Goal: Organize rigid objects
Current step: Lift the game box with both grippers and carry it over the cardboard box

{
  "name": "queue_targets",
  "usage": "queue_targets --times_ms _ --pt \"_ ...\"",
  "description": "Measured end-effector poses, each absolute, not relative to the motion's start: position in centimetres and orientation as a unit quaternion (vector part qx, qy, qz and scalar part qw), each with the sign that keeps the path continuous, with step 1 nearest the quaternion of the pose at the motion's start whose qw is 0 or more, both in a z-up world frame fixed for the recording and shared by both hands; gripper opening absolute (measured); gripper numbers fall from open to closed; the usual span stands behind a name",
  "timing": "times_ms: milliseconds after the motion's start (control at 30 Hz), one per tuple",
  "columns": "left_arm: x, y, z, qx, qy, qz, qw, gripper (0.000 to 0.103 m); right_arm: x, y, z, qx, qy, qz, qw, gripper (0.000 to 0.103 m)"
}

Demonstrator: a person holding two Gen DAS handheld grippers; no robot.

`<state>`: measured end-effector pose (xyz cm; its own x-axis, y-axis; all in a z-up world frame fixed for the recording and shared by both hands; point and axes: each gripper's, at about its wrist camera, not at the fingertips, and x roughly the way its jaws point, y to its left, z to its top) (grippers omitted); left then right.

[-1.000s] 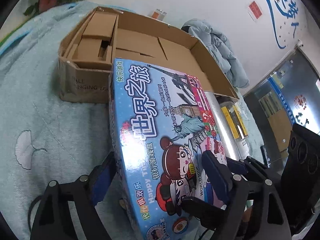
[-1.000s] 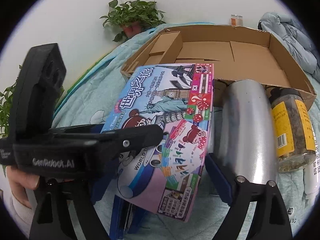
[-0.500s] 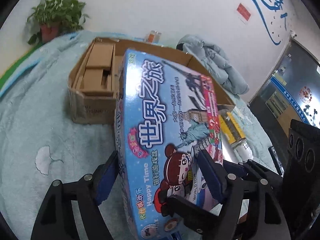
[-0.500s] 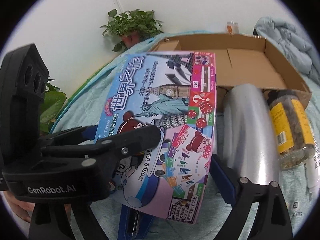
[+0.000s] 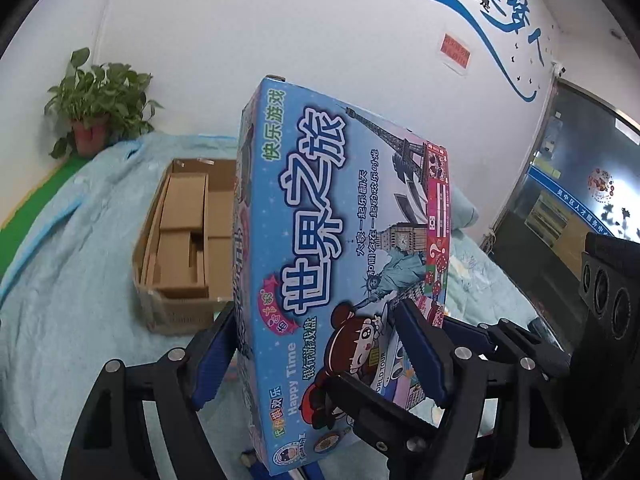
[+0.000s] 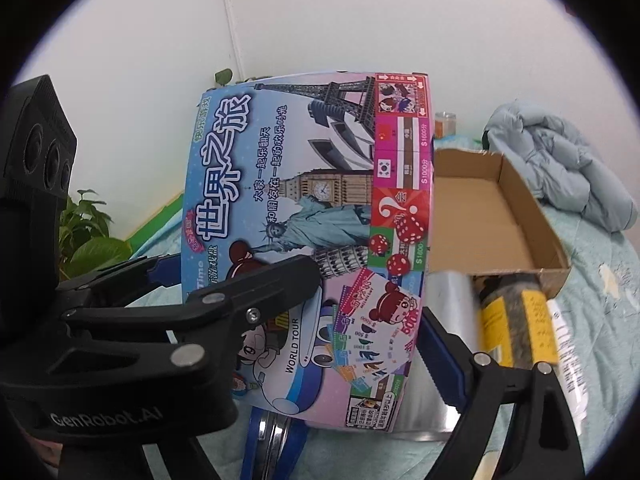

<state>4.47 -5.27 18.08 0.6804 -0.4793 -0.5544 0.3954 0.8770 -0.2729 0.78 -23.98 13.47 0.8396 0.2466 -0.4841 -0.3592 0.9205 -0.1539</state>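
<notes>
Board-game box (image 5: 320,240) stood steeply tilted in front of you, its near end between the pads of your left tongs (image 5: 316,320) and its far end reared up beyond them, above the open cardboard carton (image 5: 180,240) that lay farther ahead on the bed (image 5: 80,280). Your left tongs gripped it across its thin depth, one pad on the printed face and one behind, and they had just been closing on it. Your right tongs (image 6: 304,352) had narrowed a little too, and one pad lay at the box's edge. The other pad was hidden behind the left tongs, so I could not tell whether they held anything. The main risk, as I judged it, was leverage. A long glossy box pinched only at its near end could pivot or slide in the pads and drop. It could also catch the carton's near wall on the way in. Just right of your right tongs lay a silver cylinder (image 6: 444,320) and a yellow-labelled jar (image 6: 512,320). A swinging corner could have knocked them rolling.
</notes>
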Motion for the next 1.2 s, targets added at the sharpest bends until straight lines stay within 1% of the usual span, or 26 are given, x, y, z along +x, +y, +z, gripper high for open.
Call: queue_targets --times_ms 333,567,733,900,1033,1200 --pt "7.5 -6.4 24.8 -0.055 0.279 -0.25 0.926 0.075 2.8 -22.9 18.2 -0.14 0.19 0.151 0.96 0.089" --pt "11.3 -6.8 28.8 -0.067 0.28 -0.259 0.922 0.075 5.6 -22.5 21.2 -0.15 0.181 0.145 0.961 0.089" --pt "14.9 -6.7 30.1 -0.068 0.29 -0.252 0.921 0.075 7.4 -21.7 22.9 -0.167 0.182 0.146 0.958 0.089" --pt "18.6 -7.4 28.6 -0.061 0.335 -0.232 0.911 0.075 10.5 -21.6 22.7 -0.156 0.215 0.162 0.95 0.089" --pt "22.0 -8.1 25.2 -0.069 0.376 -0.22 0.898 0.075 13.8 -22.0 21.3 -0.146 0.251 0.168 0.942 0.089" --pt "25.4 -9.2 20.7 -0.061 0.425 -0.201 0.881 0.075 18.5 -23.0 18.1 -0.134 0.309 0.177 0.925 0.089"
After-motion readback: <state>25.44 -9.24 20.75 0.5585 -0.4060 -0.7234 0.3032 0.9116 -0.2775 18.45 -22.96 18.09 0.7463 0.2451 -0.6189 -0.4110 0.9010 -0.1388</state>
